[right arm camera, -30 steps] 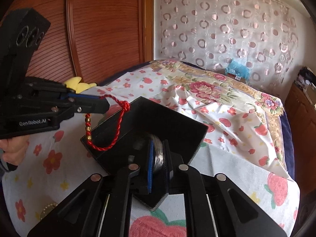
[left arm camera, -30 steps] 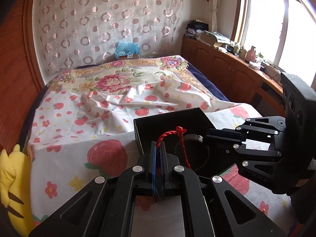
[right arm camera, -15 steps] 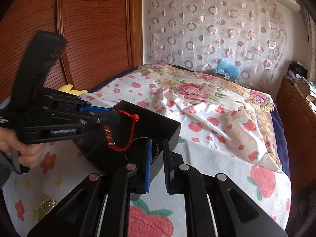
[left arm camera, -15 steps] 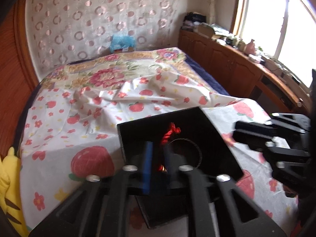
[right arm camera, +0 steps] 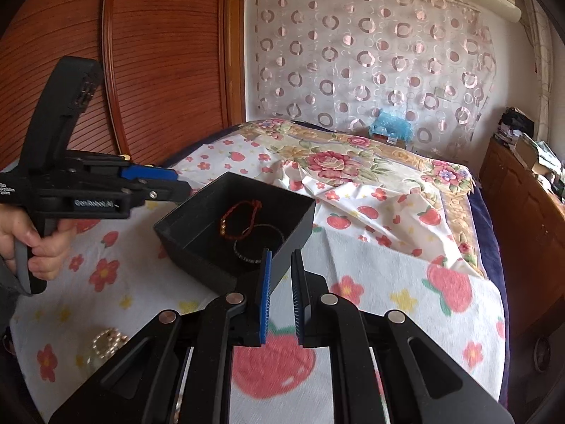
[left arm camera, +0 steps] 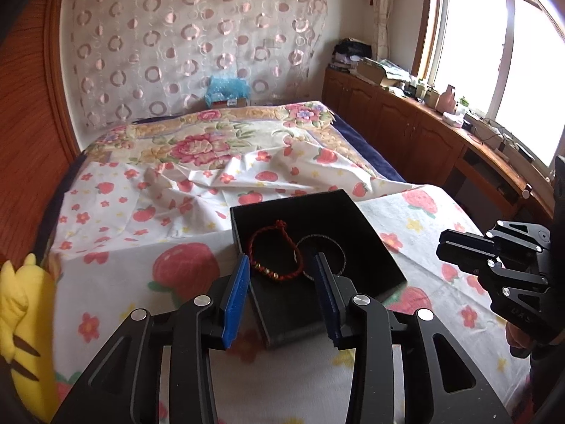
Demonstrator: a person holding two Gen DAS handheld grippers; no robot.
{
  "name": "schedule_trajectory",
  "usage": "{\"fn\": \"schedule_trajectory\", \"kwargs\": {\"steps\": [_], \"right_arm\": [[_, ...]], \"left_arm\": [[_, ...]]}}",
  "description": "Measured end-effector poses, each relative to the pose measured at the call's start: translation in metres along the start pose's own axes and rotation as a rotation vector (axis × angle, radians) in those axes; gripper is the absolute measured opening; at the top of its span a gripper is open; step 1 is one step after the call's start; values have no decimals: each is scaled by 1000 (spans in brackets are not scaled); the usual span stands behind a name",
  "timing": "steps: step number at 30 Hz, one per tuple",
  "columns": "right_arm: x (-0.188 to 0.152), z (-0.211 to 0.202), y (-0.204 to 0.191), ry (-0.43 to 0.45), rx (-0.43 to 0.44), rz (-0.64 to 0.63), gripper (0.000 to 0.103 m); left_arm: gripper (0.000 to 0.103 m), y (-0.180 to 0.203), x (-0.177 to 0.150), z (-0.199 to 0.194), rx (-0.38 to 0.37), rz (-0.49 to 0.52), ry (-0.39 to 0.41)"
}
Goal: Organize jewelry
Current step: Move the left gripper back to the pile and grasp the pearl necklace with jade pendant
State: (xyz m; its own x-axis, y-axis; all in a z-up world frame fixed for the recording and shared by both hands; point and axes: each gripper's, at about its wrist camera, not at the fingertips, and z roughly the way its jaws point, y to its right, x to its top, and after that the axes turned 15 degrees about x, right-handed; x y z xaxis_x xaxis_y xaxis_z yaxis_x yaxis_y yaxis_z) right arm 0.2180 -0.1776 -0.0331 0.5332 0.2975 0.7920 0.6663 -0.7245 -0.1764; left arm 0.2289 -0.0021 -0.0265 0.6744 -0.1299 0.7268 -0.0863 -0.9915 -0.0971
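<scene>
A black open box (left arm camera: pixel 353 201) sits on the strawberry-print bedsheet. Inside it lie a red cord bracelet (left arm camera: pixel 279 254) with gold beads and a silver bangle (left arm camera: pixel 319 247), side by side. My left gripper (left arm camera: pixel 281 258) hovers over the box's near side with its jaws opening; nothing touches the pads and the bracelet lies below them. In the right wrist view the box (right arm camera: pixel 303 208) holds the red bracelet (right arm camera: pixel 243 219) and the bangle (right arm camera: pixel 261 243); the left gripper (right arm camera: pixel 182 183) is at the box's left corner. My right gripper (right arm camera: pixel 281 254) is just short of the box, narrow gap empty.
A gold bead bracelet (right arm camera: pixel 106 342) lies on the sheet at the near left. A yellow plush toy (left arm camera: pixel 21 318) sits at the bed's left edge. Wooden panelling (right arm camera: pixel 141 70) stands behind the bed, wooden cabinets (left arm camera: pixel 406 130) along the right. A hand (right arm camera: pixel 42 247) holds the left gripper.
The left gripper opened and the red bracelet dropped into the box. The right gripper let go of the silver bangle, now in the box, and drew back to the right.
</scene>
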Motion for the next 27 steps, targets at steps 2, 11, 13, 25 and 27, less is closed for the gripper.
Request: {"fn": "schedule_trajectory", "kwargs": {"steps": [2,11,13,25,27], "right_arm": [[-8,-8,-6,5,2,11,13],[-48,-32,-36,-1,3,50,23],[-59,-36,-43,-2,0,61,25],[-111,-55,-74,-10,-26,115,32],[-117,-56,-76,-15,-27,119,35]], "left_arm": [[36,-1,-8,-12,1,-6,9],[36,1,-57,-54,4,-11,19],[36,1,-71,-60,-4,-17,9],[36,-1,-137,-77,-14,-42,-64],[36,0,-141,-76,-15,-42,-73]]}}
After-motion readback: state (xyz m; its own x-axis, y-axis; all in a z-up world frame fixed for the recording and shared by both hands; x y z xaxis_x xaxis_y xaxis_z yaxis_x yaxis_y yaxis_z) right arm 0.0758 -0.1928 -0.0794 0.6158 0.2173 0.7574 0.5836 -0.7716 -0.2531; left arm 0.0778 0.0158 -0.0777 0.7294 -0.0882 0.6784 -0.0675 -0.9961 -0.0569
